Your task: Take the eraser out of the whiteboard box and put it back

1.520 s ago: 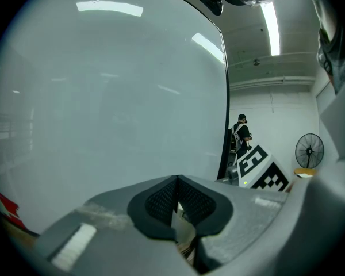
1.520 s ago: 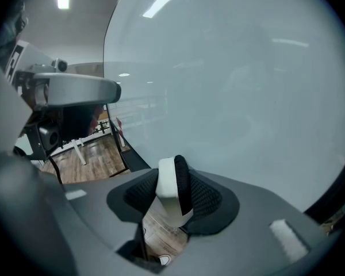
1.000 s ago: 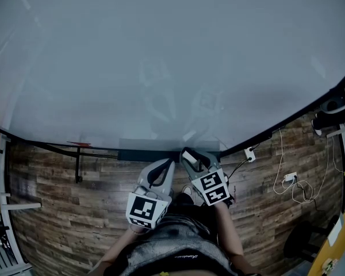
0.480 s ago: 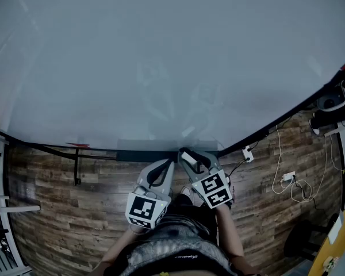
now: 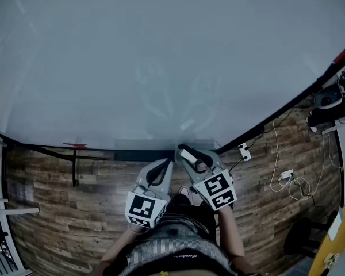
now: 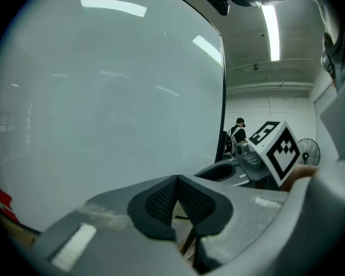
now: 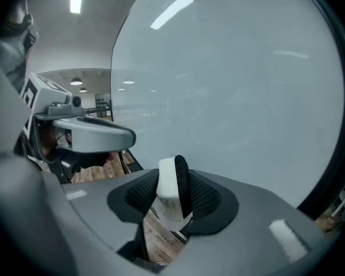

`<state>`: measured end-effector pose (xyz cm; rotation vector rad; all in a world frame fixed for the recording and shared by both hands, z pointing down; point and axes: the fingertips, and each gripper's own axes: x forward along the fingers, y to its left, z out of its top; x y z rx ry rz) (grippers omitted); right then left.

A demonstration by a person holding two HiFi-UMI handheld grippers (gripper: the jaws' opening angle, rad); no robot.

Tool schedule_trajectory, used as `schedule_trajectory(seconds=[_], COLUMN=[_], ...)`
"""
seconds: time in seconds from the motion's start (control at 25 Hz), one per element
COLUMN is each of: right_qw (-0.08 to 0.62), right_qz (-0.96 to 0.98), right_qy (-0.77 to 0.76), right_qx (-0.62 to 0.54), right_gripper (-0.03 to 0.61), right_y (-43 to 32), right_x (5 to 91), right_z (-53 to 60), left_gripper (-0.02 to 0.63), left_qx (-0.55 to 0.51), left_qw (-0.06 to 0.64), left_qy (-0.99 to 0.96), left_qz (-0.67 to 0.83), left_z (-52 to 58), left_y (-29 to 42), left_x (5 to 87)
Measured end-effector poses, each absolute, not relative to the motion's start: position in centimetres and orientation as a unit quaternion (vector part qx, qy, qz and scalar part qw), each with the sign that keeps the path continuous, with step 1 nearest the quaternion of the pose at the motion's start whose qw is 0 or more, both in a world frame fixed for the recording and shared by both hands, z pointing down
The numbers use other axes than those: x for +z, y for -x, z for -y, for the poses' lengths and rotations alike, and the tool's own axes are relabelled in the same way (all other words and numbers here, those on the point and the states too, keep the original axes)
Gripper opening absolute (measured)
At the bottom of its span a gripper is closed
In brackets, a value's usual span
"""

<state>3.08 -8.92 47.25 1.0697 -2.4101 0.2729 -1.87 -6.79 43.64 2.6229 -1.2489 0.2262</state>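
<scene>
Eraser (image 7: 168,187) sits clamped upright between the pads of the right hand-held gripper (image 7: 172,195), in front of the whiteboard (image 5: 161,56) and apparently lifted out of the whiteboard box (image 5: 144,154). Left hand-held gripper (image 6: 177,203) is closed, empty. Judgement: removal done; return outstanding.

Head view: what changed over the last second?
The right tongs, shut on the eraser, lifted slightly, up from the whiteboard box. Nothing was let go. The left tongs stayed put, shut and empty; the whiteboard is unchanged.
</scene>
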Motion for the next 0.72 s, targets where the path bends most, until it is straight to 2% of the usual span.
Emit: schedule_trajectory(seconds=[0.72], right_qw=[0.224], right_qz=[0.891], right_qy=[-0.387], right_qx=[0.077], right_gripper=[0.16], right_y=[-3.7], right_x=[40.9], right_z=[8.2], left_gripper=[0.002], left_qx=[0.085], left_qw=[0.109], left_qy=[-0.895], left_qz=[0.424], left_z=[6.7], left_y=[1.6], left_x=[43.8])
